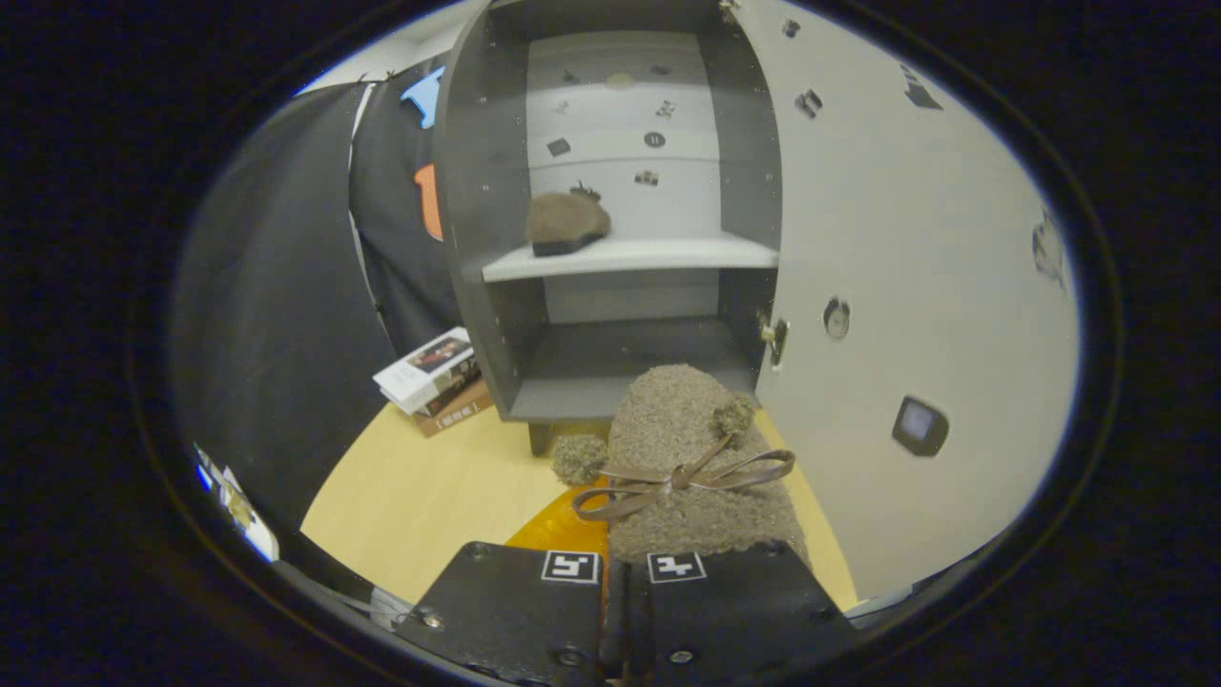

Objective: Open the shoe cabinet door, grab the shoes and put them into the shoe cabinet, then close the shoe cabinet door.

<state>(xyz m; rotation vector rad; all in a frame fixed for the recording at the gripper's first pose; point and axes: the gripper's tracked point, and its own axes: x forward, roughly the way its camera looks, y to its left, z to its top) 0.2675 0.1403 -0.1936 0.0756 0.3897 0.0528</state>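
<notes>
In the gripper view, we see our black two-finger gripper (625,572) drawn almost fully together around the heel end of a fuzzy grey-brown slipper-style shoe with a brown ribbon bow and two pom-poms (687,448). Both fingers seem to press on it, with hardly any gap between them. The shoe hangs just ahead of the fingers, toe pointing toward the dark grey shoe cabinet (610,258). The cabinet's pale door (906,286) stands swung open at the right. The matching brown shoe (566,223) already sits on the white upper shelf (658,253), at its left end. The dark lower shelf (630,358) lies just beyond the held toe.

We judge the grip the main risk. The pinch takes only soft pile at the heel, so the shoe may droop or slip out onto the light wooden bench (429,487). The toe could also catch the lower shelf's front lip if we go in too low. The loose bow or right pom-pom could snag on the door latch (775,339) close by. A stack of books (434,380) lies left of the cabinet, well clear.
</notes>
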